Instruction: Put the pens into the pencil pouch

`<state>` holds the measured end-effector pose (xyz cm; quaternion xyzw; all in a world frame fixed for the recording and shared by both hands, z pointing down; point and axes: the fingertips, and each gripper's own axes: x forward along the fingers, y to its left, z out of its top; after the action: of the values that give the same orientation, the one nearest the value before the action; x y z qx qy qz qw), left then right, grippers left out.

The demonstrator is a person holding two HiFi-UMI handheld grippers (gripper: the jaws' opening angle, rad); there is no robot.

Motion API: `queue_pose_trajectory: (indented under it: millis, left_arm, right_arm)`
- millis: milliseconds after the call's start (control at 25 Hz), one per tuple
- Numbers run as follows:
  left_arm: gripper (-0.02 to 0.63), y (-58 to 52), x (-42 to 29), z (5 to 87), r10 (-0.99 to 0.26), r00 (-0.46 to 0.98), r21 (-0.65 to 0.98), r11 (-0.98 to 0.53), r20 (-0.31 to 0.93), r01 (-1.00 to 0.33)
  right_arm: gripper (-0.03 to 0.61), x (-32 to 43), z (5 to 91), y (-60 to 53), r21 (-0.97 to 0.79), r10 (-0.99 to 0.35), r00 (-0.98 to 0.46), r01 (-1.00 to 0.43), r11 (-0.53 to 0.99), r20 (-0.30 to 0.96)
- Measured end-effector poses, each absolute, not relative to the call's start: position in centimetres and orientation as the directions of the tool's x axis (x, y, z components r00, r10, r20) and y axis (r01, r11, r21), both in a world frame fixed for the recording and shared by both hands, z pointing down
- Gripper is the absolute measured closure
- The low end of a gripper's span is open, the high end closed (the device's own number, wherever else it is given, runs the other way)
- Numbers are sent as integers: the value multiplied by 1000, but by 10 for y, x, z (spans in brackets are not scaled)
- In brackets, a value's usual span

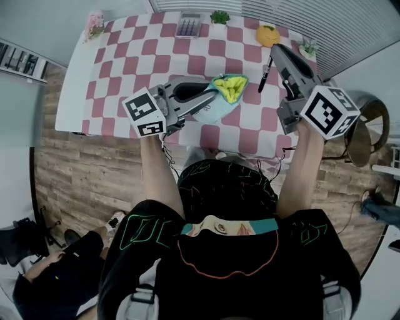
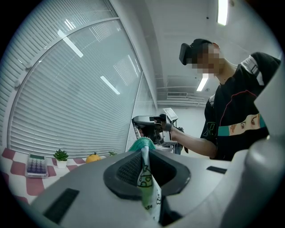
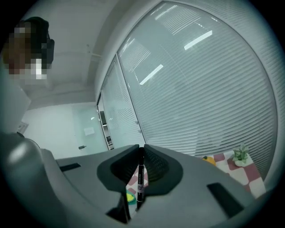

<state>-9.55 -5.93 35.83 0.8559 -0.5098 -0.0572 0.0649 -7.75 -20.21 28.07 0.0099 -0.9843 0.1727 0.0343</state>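
Pen held beside the open pouch

At centre right, the right gripper [image 1: 274, 55] pinches a black pen [image 1: 265, 77] that hangs just right of the pouch [image 1: 220, 107] (not touching). At frame centre, the left gripper [image 1: 211, 95] is clamped on the pouch's edge. A calculator [image 1: 189, 25] and a plant [image 1: 219, 17] stand along the table's [image 1: 125, 56] top edge.

The surface [image 1: 125, 62] is checked in dusty red and white. The pencil pouch [image 1: 226, 100] on it is pale teal with a bright yellow lining; the pen [image 1: 264, 76] is black with a white label.
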Motion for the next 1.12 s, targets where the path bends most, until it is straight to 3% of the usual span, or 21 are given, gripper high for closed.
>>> queue_pose_trajectory:
  millis: [360, 640, 1120]
  left_arm:
    - [575, -74, -88, 350, -872, 488, 141, -489, -39, -861]
    - [574, -84, -86, 344, -867, 497, 124, -497, -33, -859]
    - [575, -94, -80, 327, -874, 481, 89, -486, -74, -870]
  right_arm:
    - [541, -65, 233, -204, -296, -38, -996, -12, 955, -81]
    - [541, -73, 218, -191, -323, 15, -986, 69, 944, -168]
    - [541, -79, 219, -176, -347, 23, -987, 78, 935, -160]
